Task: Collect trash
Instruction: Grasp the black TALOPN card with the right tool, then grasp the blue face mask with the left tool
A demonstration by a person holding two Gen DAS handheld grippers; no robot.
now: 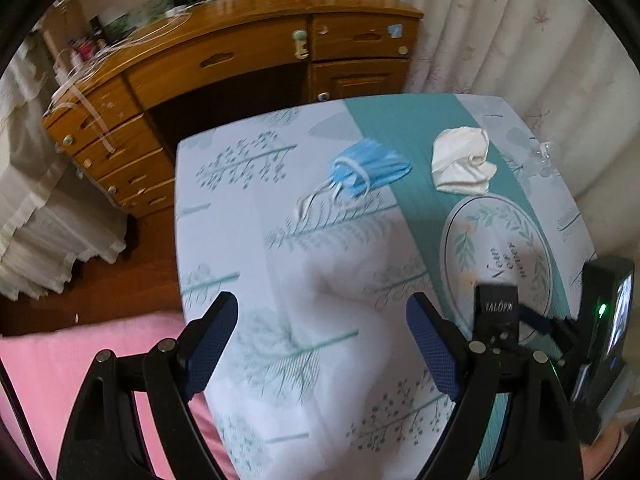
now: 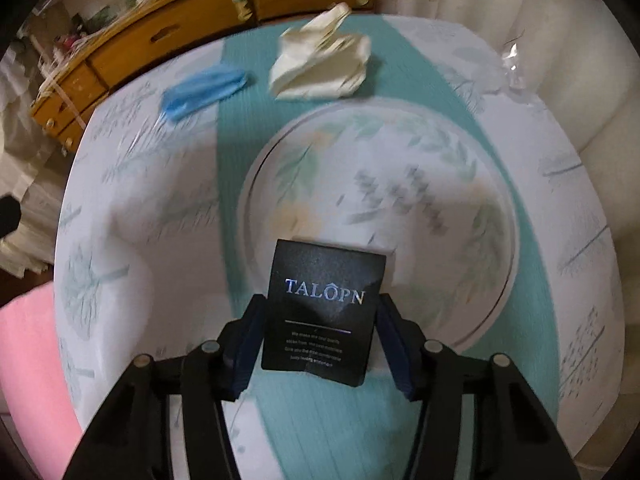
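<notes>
Your right gripper point(image 2: 320, 344) is clamped on a black card point(image 2: 323, 312) marked TALOPN, holding it upright above the near rim of the plate point(image 2: 460, 280). The plate has a leaf pattern and nothing is lying in it. Your left gripper point(image 1: 320, 344) hangs wide open with nothing between its fingers point(image 1: 210, 344), above the near part of the table point(image 1: 248, 240). On the cloth beyond the plate lie a blue mask point(image 1: 366, 170) and, to its right, a crumpled tissue point(image 1: 464, 160), apart from each other. A clear wrapper point(image 2: 514, 64) sits at the far right edge.
</notes>
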